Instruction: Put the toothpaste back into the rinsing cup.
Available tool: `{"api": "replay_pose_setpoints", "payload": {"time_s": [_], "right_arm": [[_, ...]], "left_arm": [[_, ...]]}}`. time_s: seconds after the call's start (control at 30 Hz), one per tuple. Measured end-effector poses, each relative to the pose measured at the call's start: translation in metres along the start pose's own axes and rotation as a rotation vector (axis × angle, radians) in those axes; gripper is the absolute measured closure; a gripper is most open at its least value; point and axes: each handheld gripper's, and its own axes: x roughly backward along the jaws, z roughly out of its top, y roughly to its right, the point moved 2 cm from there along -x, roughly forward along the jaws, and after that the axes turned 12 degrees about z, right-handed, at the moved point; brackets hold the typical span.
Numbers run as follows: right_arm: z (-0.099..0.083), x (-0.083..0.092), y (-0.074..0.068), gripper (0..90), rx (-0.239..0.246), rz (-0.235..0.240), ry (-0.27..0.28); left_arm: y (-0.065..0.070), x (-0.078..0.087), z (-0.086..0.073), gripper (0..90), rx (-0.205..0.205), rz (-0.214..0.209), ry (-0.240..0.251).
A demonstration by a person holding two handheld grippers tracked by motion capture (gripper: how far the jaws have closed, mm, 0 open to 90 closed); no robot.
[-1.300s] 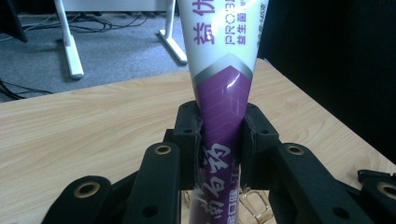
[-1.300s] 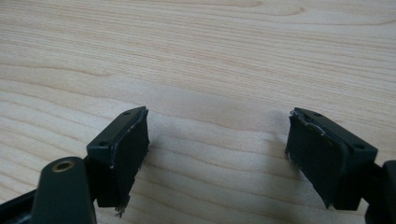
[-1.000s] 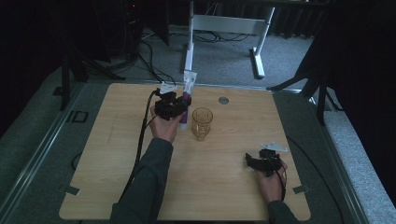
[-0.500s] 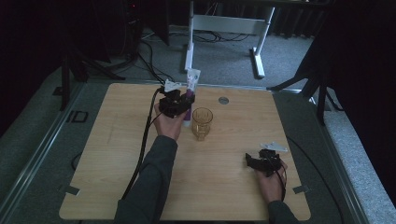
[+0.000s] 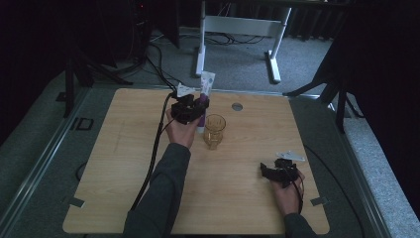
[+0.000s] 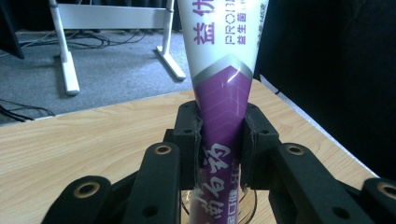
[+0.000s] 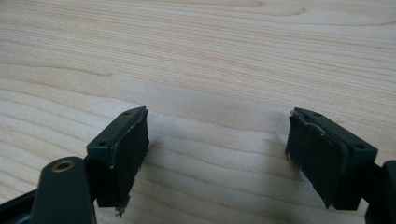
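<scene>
Over the counter [image 5: 119,163], the left tongs [image 6: 220,140] are pinching a purple-and-white tube [image 6: 219,88] upright, just at nine o'clock of the glass [image 5: 214,130]. At five o'clock, the right tongs [image 7: 217,154] are resting spread, holding nothing.

In your left tongs [image 6: 219,140] view, the tube [image 6: 223,93] runs off the top edge, cutting its print short, and its lower end sinks behind the tongs into the glass [image 6: 250,205], whose rim barely peeks out. The small round thing [image 5: 237,106] on the counter [image 5: 124,163] is too small to identify.
</scene>
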Motion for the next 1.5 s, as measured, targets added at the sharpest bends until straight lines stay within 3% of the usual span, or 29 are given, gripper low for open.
{"api": "replay_pose_setpoints", "payload": {"time_s": [0.73,1.17,1.5], "right_arm": [[0.0,0.0,0.0,20.9,0.003,0.0,0.0],[0.0,0.0,0.0,20.9,0.002,0.0,0.0],[0.0,0.0,0.0,20.9,0.0,0.001,0.0]], "left_arm": [[-0.003,-0.005,0.001,71.5,0.013,0.004,-0.001],[0.002,-0.011,0.009,71.4,-0.002,0.001,-0.004],[0.005,-0.02,0.006,71.3,0.016,-0.004,-0.008]]}}
